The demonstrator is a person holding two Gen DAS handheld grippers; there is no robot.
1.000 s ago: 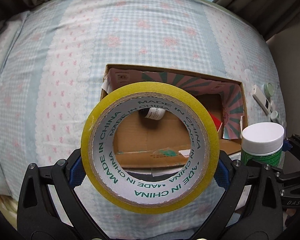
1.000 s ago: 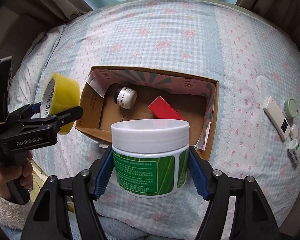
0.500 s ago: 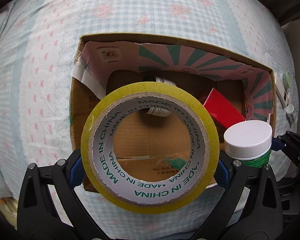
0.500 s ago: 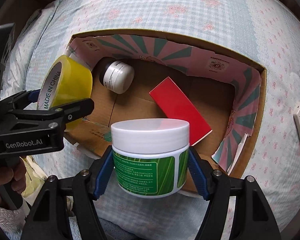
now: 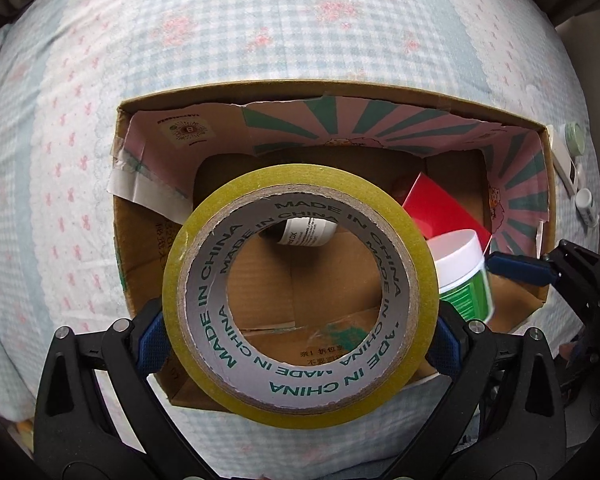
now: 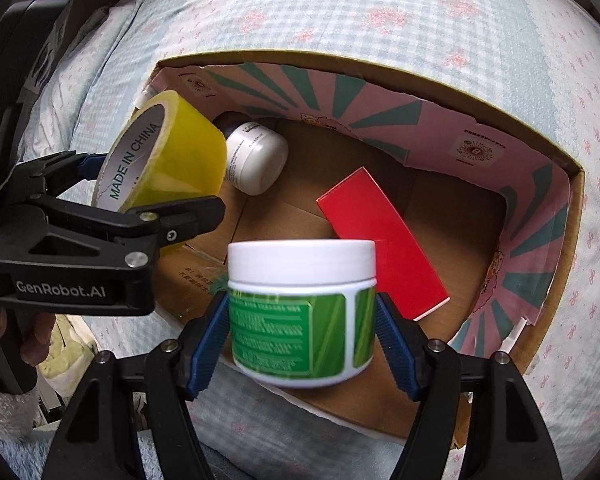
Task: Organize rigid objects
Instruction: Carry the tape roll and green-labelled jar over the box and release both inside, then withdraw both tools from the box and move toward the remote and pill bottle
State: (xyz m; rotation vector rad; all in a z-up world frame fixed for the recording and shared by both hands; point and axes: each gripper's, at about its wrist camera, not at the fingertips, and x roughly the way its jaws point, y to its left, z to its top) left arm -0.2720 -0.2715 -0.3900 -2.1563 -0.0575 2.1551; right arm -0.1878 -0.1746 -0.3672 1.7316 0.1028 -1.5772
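A yellow tape roll [image 5: 300, 408] fills the left wrist view. My left gripper [image 5: 300, 340] has its blue pads on both sides of it while the jaws begin opening. It hangs over the left part of an open cardboard box [image 5: 340, 90]. In the right wrist view a white jar with a green label [image 6: 300, 312] is blurred between the spread pads of my right gripper [image 6: 302, 332], whose jaws are opening. Its pads stand clear of the jar, low over the box's near wall. A red flat box [image 6: 380, 248] and a white bottle [image 6: 256, 164] lie inside.
The box [image 6: 380, 68] rests on a checked blue bedspread [image 5: 260, 20]. To its right lie a white stick-shaped device [image 5: 562, 160], a green-lidded pot [image 5: 576, 138] and a small bottle [image 5: 586, 204]. A person's hand [image 6: 32, 336] holds the left gripper's handle.
Both grippers came down over the box, which now fills the views. The right pads have spread off the green-label jar, which tilts and blurs. The tape roll stays between the left pads.
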